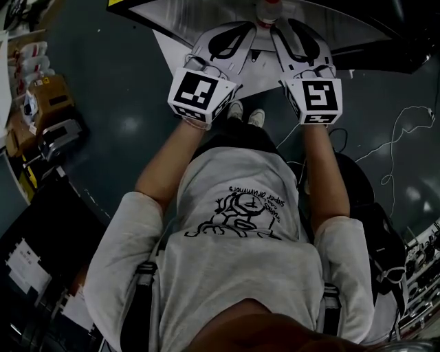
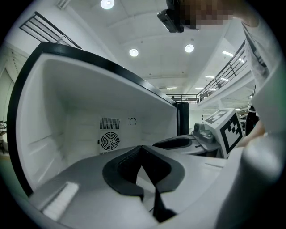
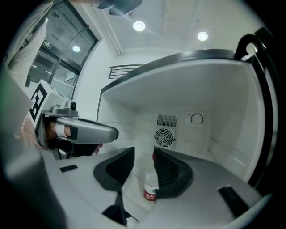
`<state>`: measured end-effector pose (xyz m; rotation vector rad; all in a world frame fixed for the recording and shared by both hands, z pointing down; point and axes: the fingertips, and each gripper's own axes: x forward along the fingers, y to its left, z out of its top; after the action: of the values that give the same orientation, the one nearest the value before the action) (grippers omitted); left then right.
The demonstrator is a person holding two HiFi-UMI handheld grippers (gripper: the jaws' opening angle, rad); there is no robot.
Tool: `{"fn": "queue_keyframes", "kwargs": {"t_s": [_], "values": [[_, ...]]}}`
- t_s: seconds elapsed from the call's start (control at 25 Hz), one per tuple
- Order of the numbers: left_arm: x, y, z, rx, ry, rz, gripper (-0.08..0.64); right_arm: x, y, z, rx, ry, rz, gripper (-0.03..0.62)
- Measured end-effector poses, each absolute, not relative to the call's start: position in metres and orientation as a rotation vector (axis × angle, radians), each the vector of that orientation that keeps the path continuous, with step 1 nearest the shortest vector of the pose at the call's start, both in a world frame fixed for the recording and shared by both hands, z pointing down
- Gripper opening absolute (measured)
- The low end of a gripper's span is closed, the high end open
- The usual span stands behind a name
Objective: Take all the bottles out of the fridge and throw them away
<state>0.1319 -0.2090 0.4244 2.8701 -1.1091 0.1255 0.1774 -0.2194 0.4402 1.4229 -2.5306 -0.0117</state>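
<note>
A small clear bottle (image 3: 151, 188) with a red label stands on the white floor of the open fridge (image 3: 223, 112). It stands between the jaws of my right gripper (image 3: 144, 165), close against the right-hand jaw, with a gap to the left-hand one; this gripper is open. In the head view the bottle (image 1: 268, 12) shows a red cap just past both grippers' tips. My left gripper (image 2: 144, 166) is shut with nothing in it and points into the fridge (image 2: 67, 112) beside the right gripper (image 2: 178, 143). The head view has the left gripper (image 1: 246, 29) and the right gripper (image 1: 280, 27) side by side.
A round fan grille (image 3: 164, 137) and a dial sit on the fridge's back wall. The fridge's dark rim (image 2: 27, 89) frames the opening. Boxes and clutter (image 1: 48, 96) stand on the floor at the left, and a white cable (image 1: 399, 137) trails at the right.
</note>
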Motion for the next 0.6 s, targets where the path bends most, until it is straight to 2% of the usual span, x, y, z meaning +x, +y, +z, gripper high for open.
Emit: {"fn": "queue_keyframes", "kwargs": {"t_s": [0.6], "values": [[0.127, -0.239, 0.449, 2.832, -1.155, 0.107, 0.009, 0.174, -0.259, 0.466, 1.432, -2.527, -0.024, 0.183]]}}
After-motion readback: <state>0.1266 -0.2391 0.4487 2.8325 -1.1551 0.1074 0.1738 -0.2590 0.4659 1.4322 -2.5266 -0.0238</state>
